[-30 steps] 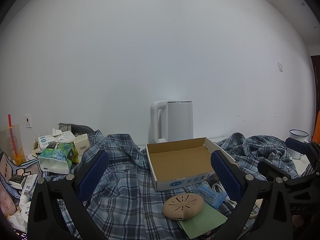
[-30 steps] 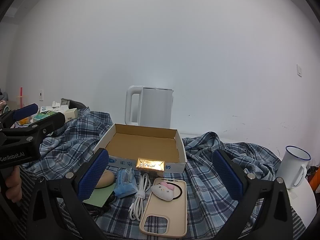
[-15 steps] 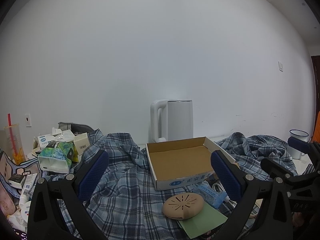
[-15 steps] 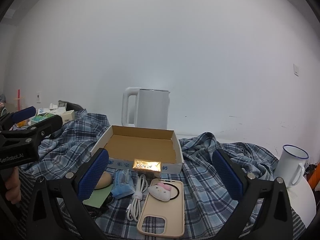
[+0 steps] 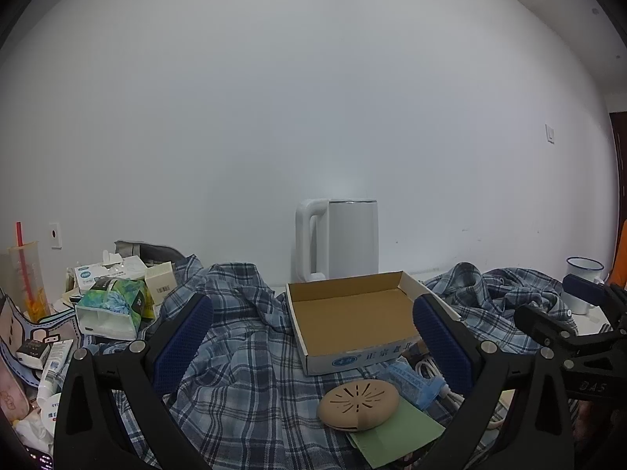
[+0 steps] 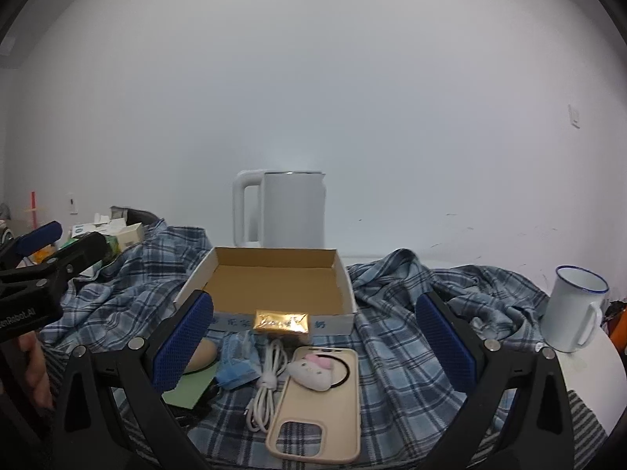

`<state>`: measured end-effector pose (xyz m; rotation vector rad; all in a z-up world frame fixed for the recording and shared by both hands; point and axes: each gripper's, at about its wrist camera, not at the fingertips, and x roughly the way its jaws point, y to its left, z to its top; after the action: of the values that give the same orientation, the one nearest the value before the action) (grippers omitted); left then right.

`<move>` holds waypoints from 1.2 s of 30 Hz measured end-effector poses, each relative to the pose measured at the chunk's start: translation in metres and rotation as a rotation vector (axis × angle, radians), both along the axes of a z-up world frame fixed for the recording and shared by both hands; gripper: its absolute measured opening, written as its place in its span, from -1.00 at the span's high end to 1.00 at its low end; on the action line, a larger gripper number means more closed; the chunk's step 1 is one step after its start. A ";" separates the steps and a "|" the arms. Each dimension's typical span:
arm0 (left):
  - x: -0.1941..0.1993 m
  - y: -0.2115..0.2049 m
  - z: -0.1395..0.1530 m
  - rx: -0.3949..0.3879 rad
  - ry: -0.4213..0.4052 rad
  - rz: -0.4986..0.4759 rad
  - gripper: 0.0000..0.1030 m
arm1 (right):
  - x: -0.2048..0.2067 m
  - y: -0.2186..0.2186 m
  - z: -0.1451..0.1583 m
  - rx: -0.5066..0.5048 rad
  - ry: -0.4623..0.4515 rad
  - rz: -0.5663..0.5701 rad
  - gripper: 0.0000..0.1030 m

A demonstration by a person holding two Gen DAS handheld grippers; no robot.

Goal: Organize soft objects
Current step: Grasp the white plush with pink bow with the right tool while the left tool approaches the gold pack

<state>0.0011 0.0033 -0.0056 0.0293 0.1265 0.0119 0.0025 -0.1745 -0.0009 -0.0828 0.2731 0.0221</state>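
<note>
Sitting on the plaid shirt (image 6: 395, 337), the cardboard box (image 6: 274, 286) holds nothing; phone case (image 6: 317, 407), plush (image 6: 311, 370) and cable (image 6: 266, 380) lie just before it. Left gripper (image 5: 313, 346) and right gripper (image 6: 313, 346) both gape wide, holding nothing. A white kettle (image 6: 292, 209) stands behind the box against the wall.

The left tongs (image 5: 313, 337) stand wide open with nothing between the blue pads (image 5: 184, 337), held above a rumpled blue plaid shirt (image 5: 243, 356) that covers the desk. An open cardboard box (image 5: 352, 321) lies on the shirt, empty, with a white kettle (image 5: 341, 241) behind it against the wall. Just in front of the box rest a tan round pad with slits (image 5: 358, 403) on a green sheet (image 5: 403, 434), and beside them a blue packet (image 5: 411, 380). At left sits a heap of cartons and a tissue pack (image 5: 111, 309). The right tongs (image 5: 568, 309) reach in from the right edge, near an enamel mug (image 5: 582, 274).
</note>
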 end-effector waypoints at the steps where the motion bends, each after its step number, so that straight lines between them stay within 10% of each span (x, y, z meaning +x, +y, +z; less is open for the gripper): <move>1: -0.001 0.000 0.000 0.001 0.000 -0.002 -1.00 | 0.002 0.002 -0.001 0.002 0.006 -0.014 -1.00; 13: 0.020 -0.010 0.018 0.048 0.206 -0.001 -1.00 | 0.042 -0.011 0.002 0.025 0.314 -0.019 -0.74; 26: 0.022 -0.015 -0.003 -0.013 0.408 0.008 -1.00 | 0.073 -0.015 -0.058 0.042 0.648 -0.043 -0.45; 36: 0.032 -0.010 -0.018 -0.041 0.468 0.008 -1.00 | 0.088 -0.021 -0.061 0.131 0.628 -0.051 -0.21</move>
<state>0.0334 -0.0069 -0.0240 -0.0099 0.5952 0.0107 0.0907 -0.1958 -0.0623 0.0647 0.8998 0.0148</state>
